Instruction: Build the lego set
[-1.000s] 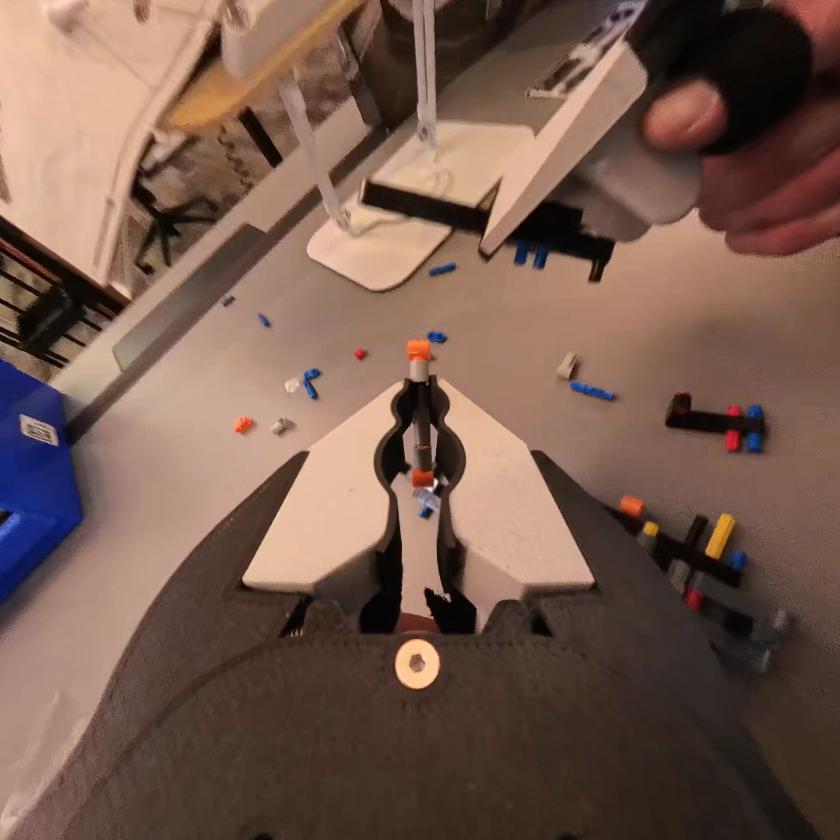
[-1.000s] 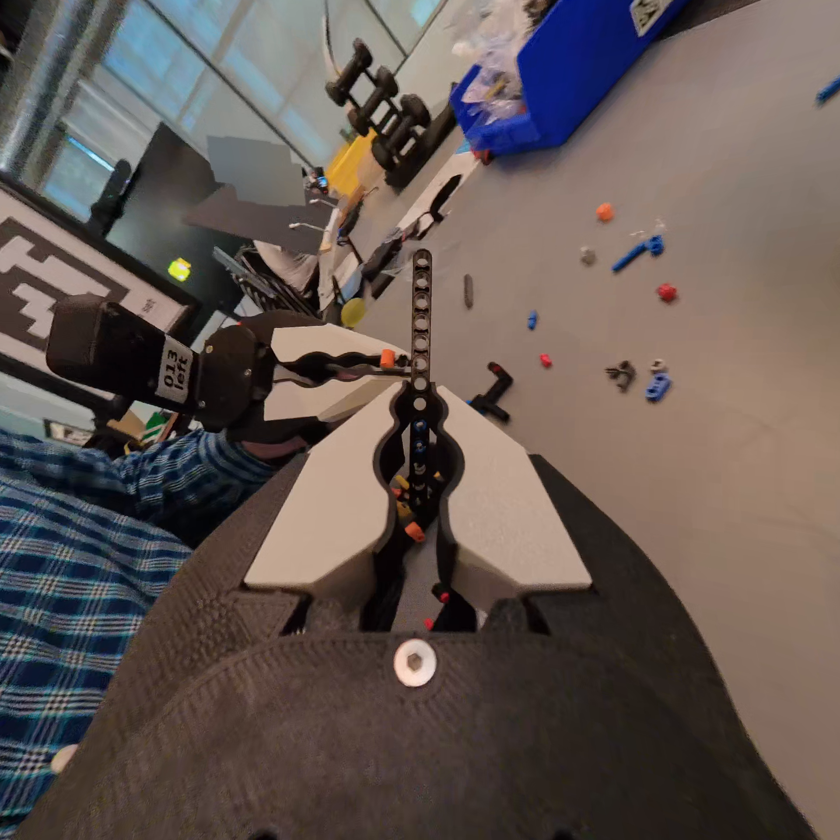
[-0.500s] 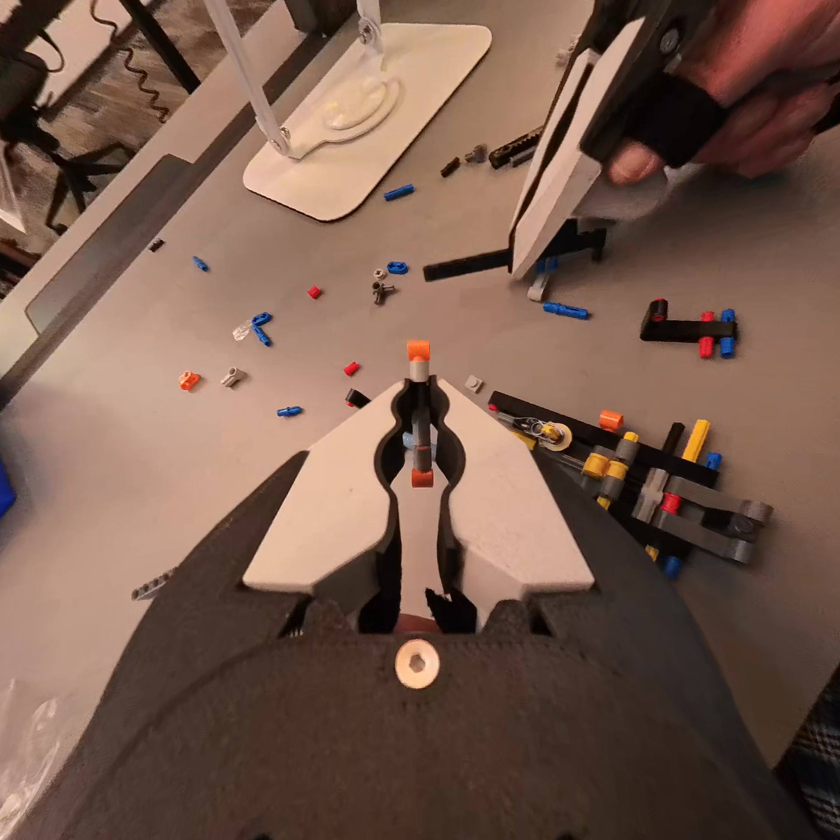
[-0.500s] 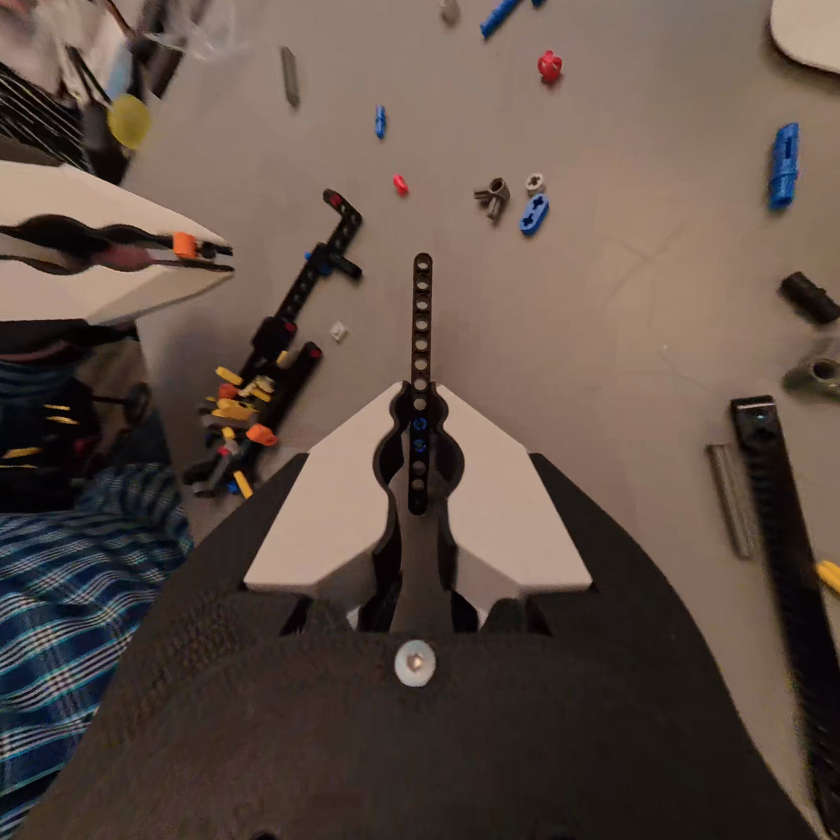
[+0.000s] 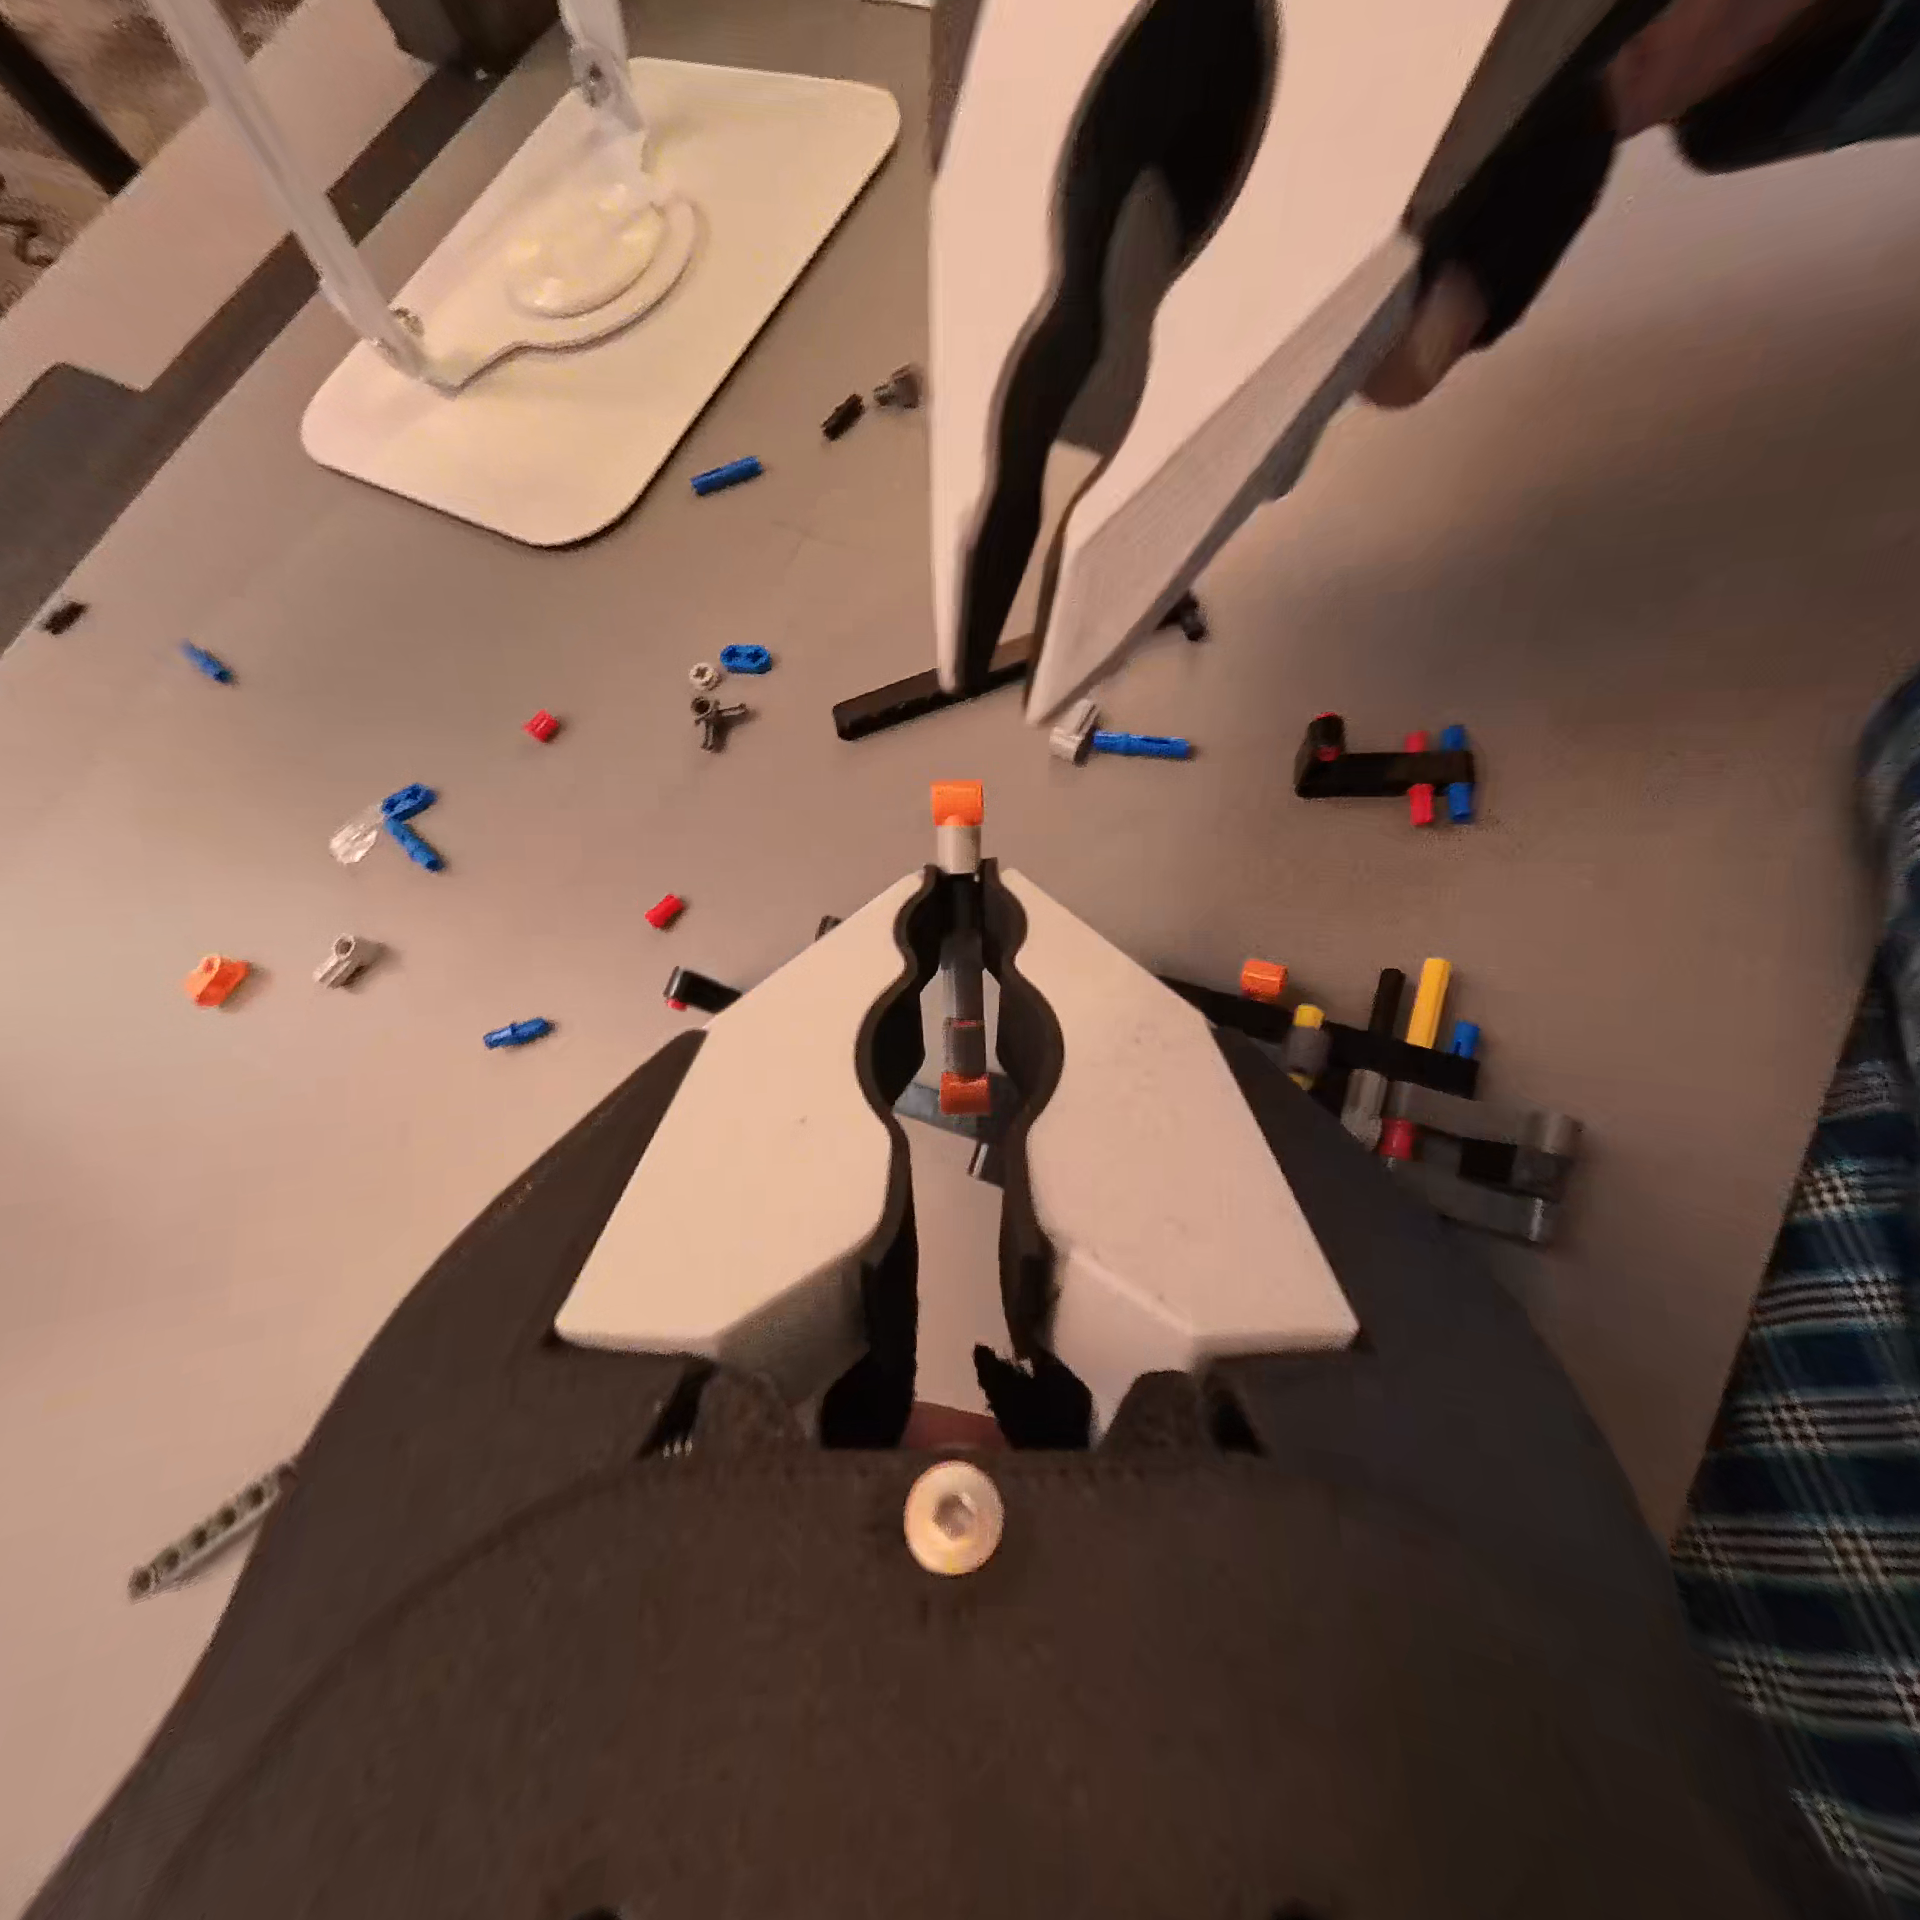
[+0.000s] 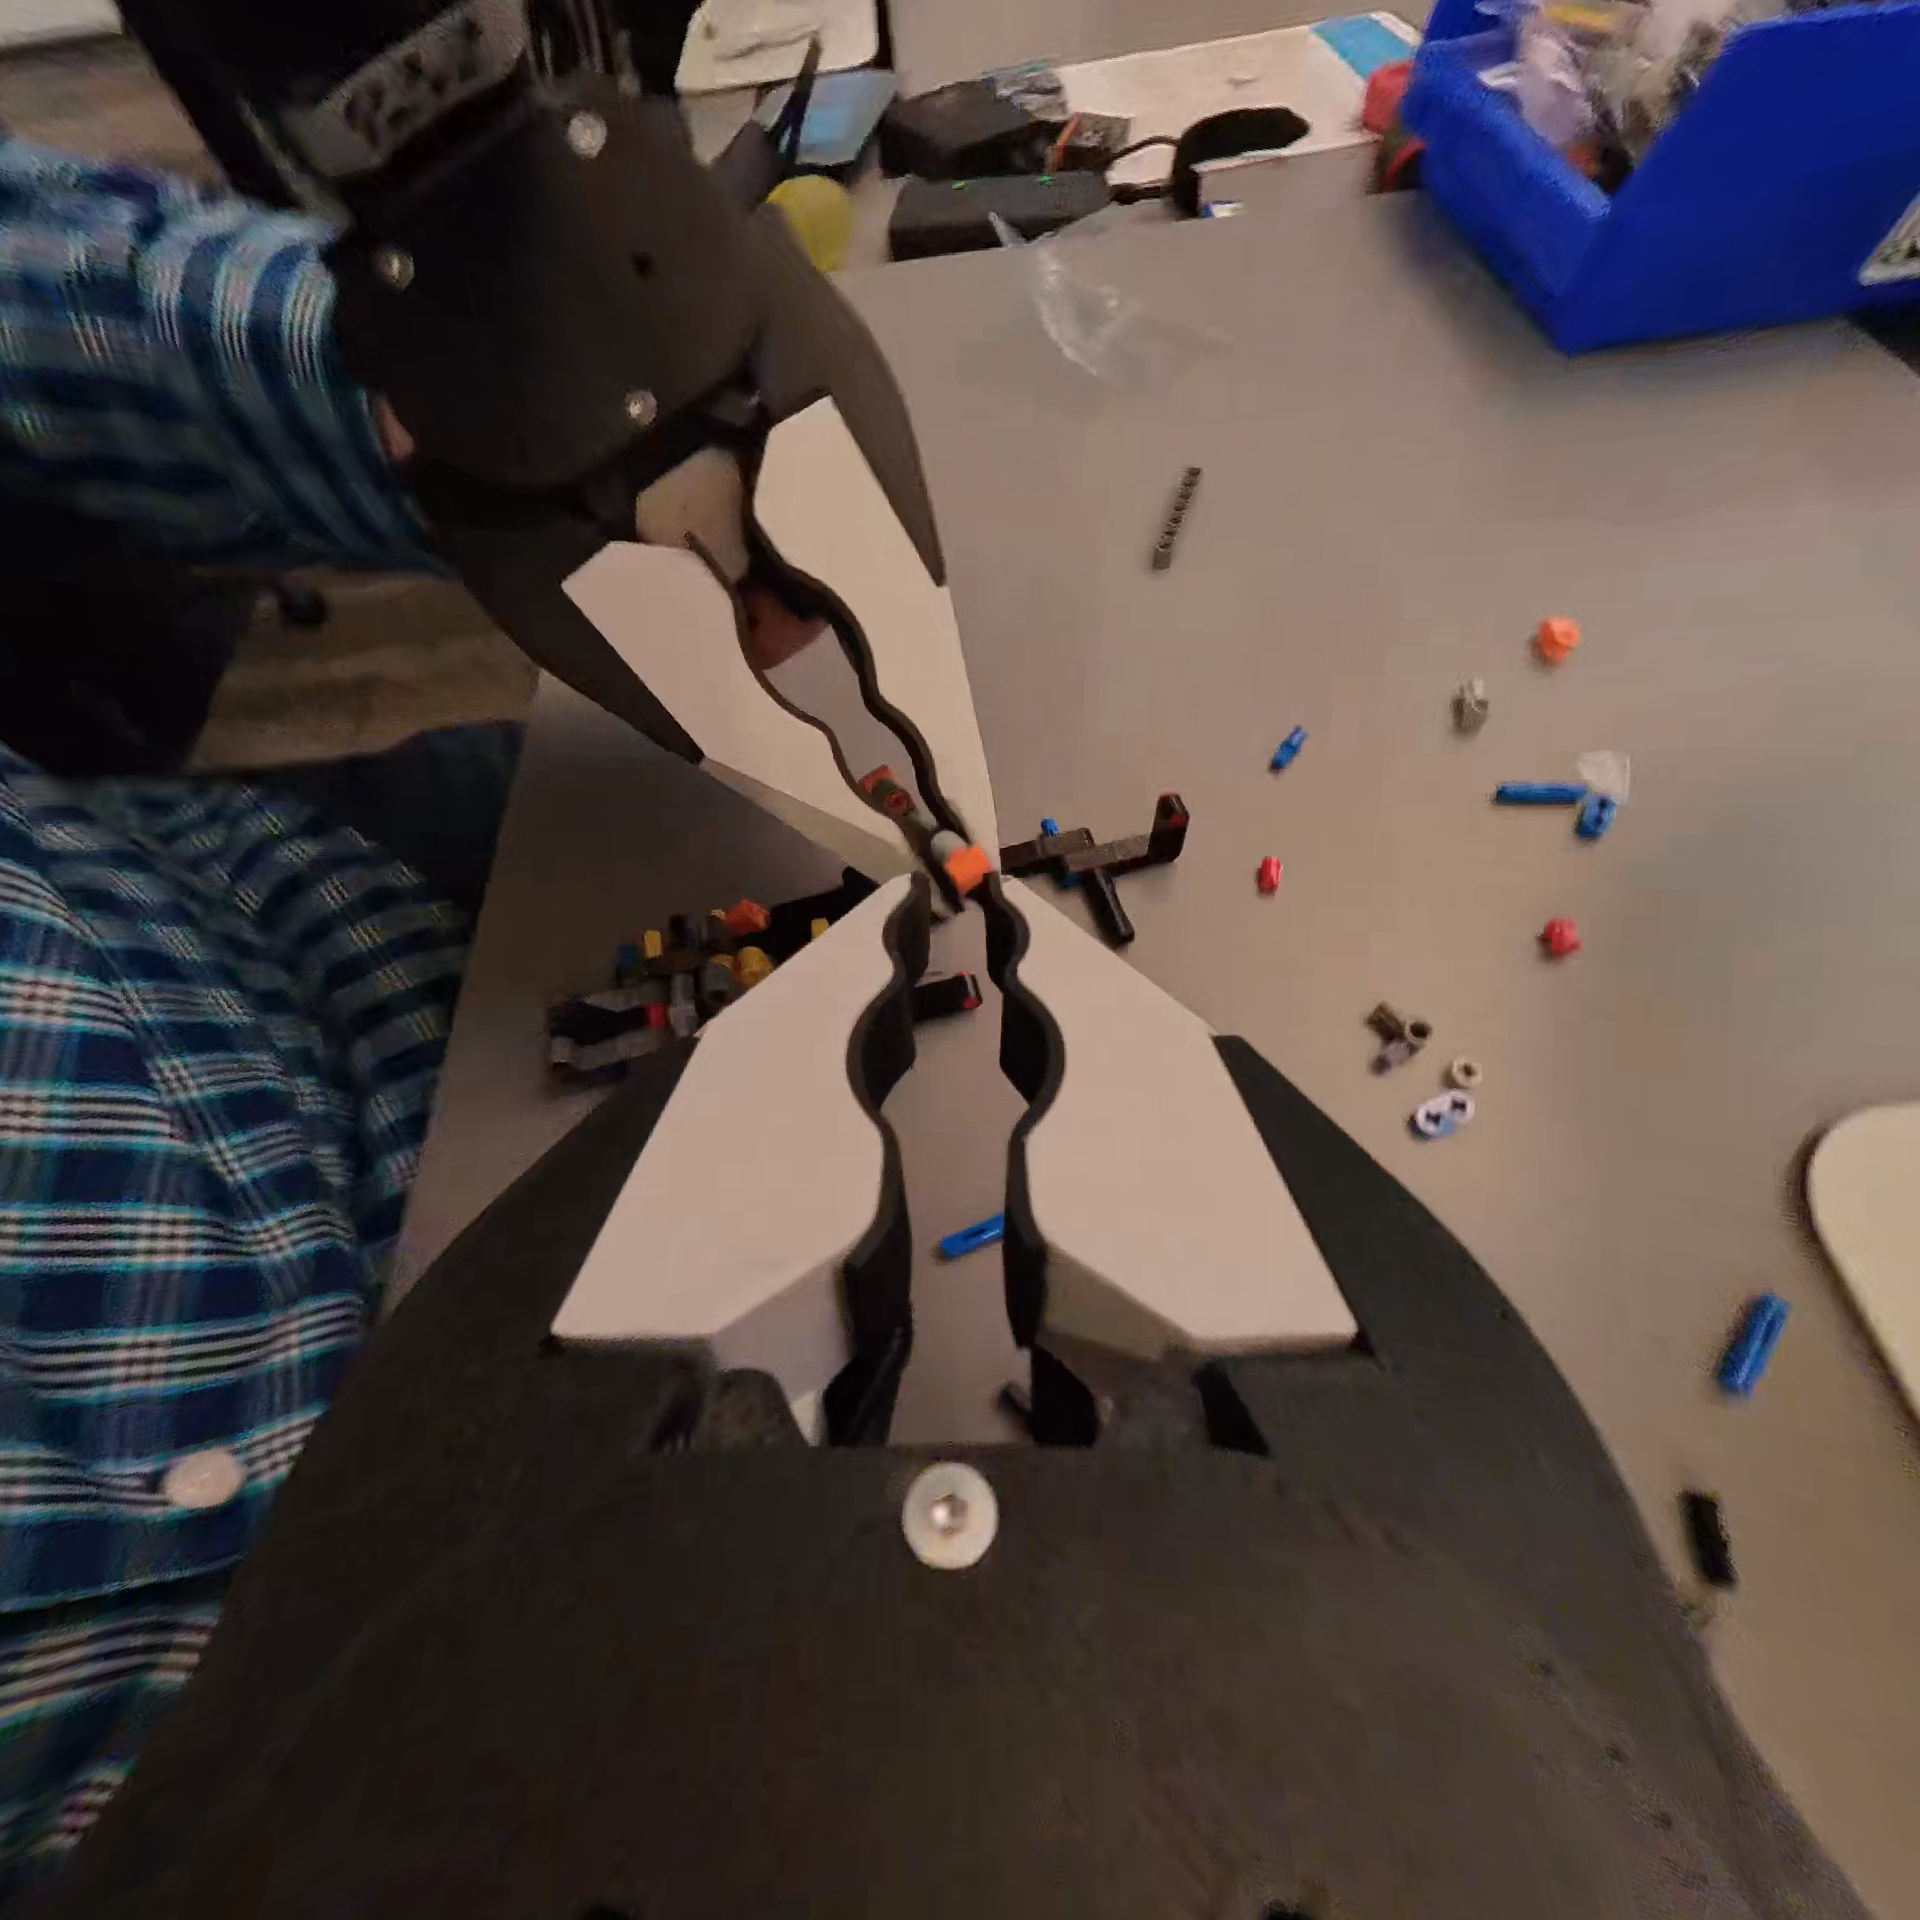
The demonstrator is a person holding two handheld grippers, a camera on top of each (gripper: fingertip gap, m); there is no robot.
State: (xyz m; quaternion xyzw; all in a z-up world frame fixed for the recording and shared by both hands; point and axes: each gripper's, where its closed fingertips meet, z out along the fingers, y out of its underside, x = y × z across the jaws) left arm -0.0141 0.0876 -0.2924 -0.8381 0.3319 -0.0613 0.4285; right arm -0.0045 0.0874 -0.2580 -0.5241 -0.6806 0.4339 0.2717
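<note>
My left gripper (image 5: 958,883) is shut on a dark axle (image 5: 962,997) with an orange bush at each end; one bush (image 5: 956,802) sticks out past the tips. My right gripper (image 6: 954,894) is open and empty, its tips almost touching that orange bush (image 6: 966,864). In the left wrist view the right gripper (image 5: 1003,696) points down at the table, just above a long black beam (image 5: 899,704) lying flat. The left gripper (image 6: 935,821) also shows in the right wrist view. A partly built assembly (image 5: 1403,1091) of black, grey and yellow parts lies right of my left gripper.
Small blue, red, orange and grey pieces (image 5: 410,826) lie scattered on the grey table (image 5: 312,1195). A black L-beam with red and blue pins (image 5: 1382,769) lies right. A white stand base (image 5: 582,312) is at the back left. A blue bin (image 6: 1683,187) stands far off. A plaid sleeve (image 6: 156,1039) is close. The grippers are tip to tip, or close to it.
My right gripper has opened and let go of the long black beam, which now lies on the table, and has swung to face the left gripper. The left still holds the axle.
</note>
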